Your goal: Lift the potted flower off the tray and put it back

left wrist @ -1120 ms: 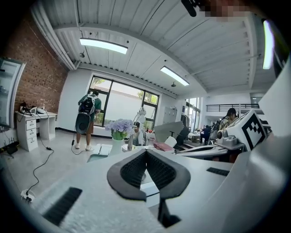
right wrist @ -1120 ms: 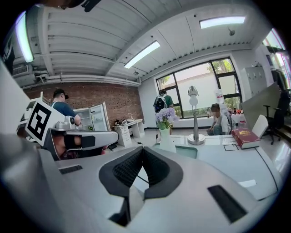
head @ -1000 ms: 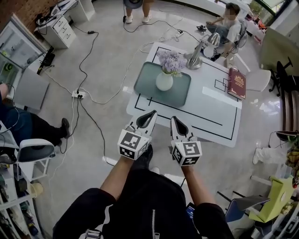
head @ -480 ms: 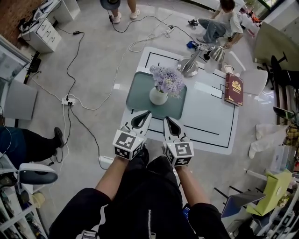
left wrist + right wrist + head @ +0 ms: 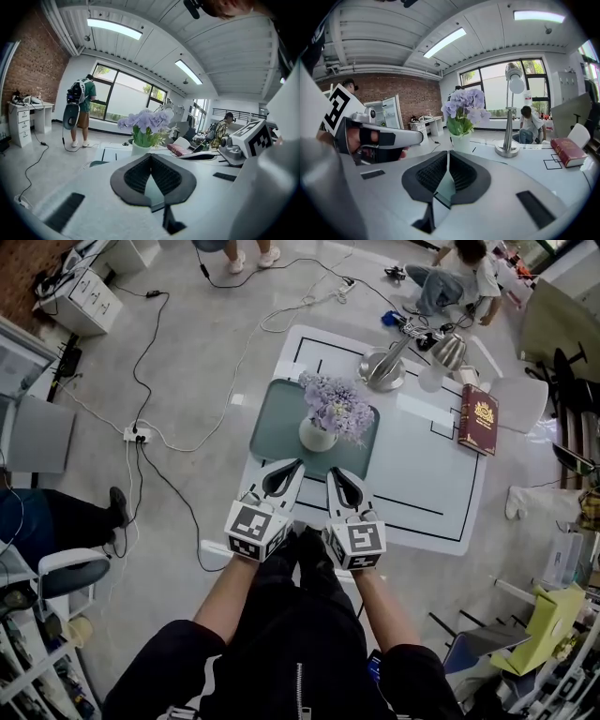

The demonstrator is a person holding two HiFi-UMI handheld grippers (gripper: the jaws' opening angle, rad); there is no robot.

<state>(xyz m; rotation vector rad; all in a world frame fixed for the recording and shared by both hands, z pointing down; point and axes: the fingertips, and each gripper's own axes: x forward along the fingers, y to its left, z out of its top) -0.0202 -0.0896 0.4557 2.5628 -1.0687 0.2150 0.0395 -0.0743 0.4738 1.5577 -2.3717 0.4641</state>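
Head view: the person holds both forearms straight out in front, side by side, each hand behind its gripper's marker cube. The left gripper (image 5: 292,467) and the right gripper (image 5: 335,474) lie close together and nearly parallel, angled slightly toward each other, with their tips over the near edge of the white table (image 5: 422,470). They aim at the potted flower (image 5: 323,423) and stop short of it, touching nothing.

The potted flower stands upright in its white pot on the green tray (image 5: 270,418). A desk lamp (image 5: 386,367) and a red book (image 5: 477,418) sit farther back on the table.

In the left gripper view, the left gripper's (image 5: 151,157) dark pads meet at the tip with nothing between them, and the flower (image 5: 145,125) stands straight ahead. In the right gripper view, the right gripper's (image 5: 447,154) pads are likewise pressed together and empty, with the flower (image 5: 463,115) ahead and slightly to the right.
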